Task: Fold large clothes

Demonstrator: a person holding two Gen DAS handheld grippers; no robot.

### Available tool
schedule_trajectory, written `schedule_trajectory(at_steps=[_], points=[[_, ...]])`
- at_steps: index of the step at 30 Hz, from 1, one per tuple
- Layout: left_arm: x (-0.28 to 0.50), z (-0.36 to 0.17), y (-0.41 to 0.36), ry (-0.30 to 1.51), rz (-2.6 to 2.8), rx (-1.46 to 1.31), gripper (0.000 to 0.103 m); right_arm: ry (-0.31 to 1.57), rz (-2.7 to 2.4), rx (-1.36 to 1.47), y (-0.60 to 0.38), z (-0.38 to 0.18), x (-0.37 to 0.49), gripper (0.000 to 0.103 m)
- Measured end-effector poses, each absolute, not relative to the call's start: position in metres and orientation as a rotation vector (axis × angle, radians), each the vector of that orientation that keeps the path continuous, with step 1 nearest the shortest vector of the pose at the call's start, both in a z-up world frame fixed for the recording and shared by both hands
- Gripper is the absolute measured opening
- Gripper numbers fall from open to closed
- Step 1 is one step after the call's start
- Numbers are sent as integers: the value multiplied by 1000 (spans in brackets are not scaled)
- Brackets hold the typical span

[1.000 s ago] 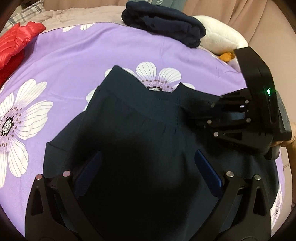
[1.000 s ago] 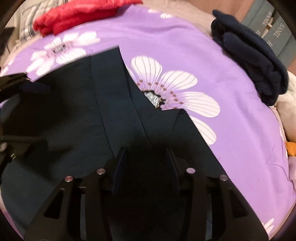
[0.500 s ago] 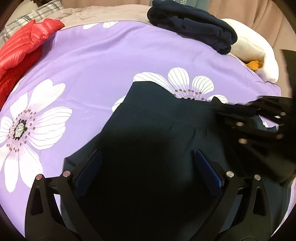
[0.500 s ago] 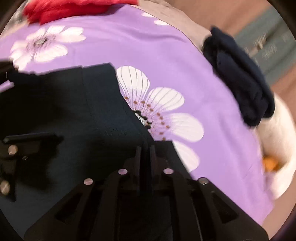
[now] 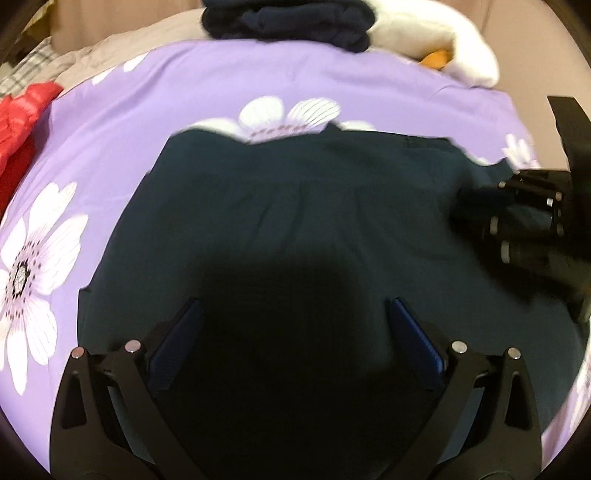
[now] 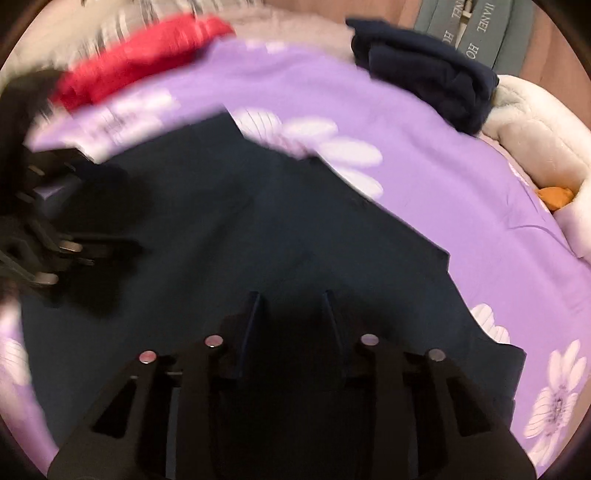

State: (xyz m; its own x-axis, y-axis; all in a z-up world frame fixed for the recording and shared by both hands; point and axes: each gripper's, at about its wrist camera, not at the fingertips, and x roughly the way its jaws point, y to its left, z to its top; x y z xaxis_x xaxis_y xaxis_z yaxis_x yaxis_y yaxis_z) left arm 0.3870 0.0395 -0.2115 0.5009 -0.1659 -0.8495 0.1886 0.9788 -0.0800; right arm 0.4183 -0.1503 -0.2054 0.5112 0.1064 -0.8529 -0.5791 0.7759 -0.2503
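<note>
The left gripper [image 5: 295, 332] hangs over the dark garment [image 5: 314, 221], its blue-padded fingers [image 5: 177, 339] set wide apart with nothing pinched between them; only shadowed cloth lies below the gap. The garment is spread flat on the bed, on a purple sheet [image 5: 184, 92] printed with big white flowers, and it fills the space between and ahead of those fingers. Its far edge crosses one of the flowers beyond the fingertips. Off to the right of the left fingers, the right gripper [image 5: 476, 206] sits over the garment's right side, blurred.

From the right wrist view, the right gripper [image 6: 291, 306] has its fingers [image 6: 253, 317] a narrow way apart and opening, and the same dark garment [image 6: 258, 221] lies beneath them; I see no fold of it caught between the pads. The cloth runs ahead and to the left of these fingers, and its right edge slants away just beside them, with purple sheet [image 6: 461, 166] showing past it. The left gripper [image 6: 85, 254] shows at the left side of this view, smeared by motion.

Farther off, beyond the garment, a red padded jacket [image 5: 22, 114] lies at the far left of the sheet. Straight ahead at the bed's far edge is a folded navy garment [image 5: 288, 20], and to the right of it a white plush thing [image 5: 450, 48] with an orange patch.
</note>
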Motion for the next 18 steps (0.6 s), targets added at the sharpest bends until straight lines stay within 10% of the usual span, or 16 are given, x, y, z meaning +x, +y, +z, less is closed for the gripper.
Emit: schedule_trajectory(at_steps=[18], points=[[310, -183, 72, 912, -205, 61, 101, 895, 230, -132, -246, -152, 313, 45]])
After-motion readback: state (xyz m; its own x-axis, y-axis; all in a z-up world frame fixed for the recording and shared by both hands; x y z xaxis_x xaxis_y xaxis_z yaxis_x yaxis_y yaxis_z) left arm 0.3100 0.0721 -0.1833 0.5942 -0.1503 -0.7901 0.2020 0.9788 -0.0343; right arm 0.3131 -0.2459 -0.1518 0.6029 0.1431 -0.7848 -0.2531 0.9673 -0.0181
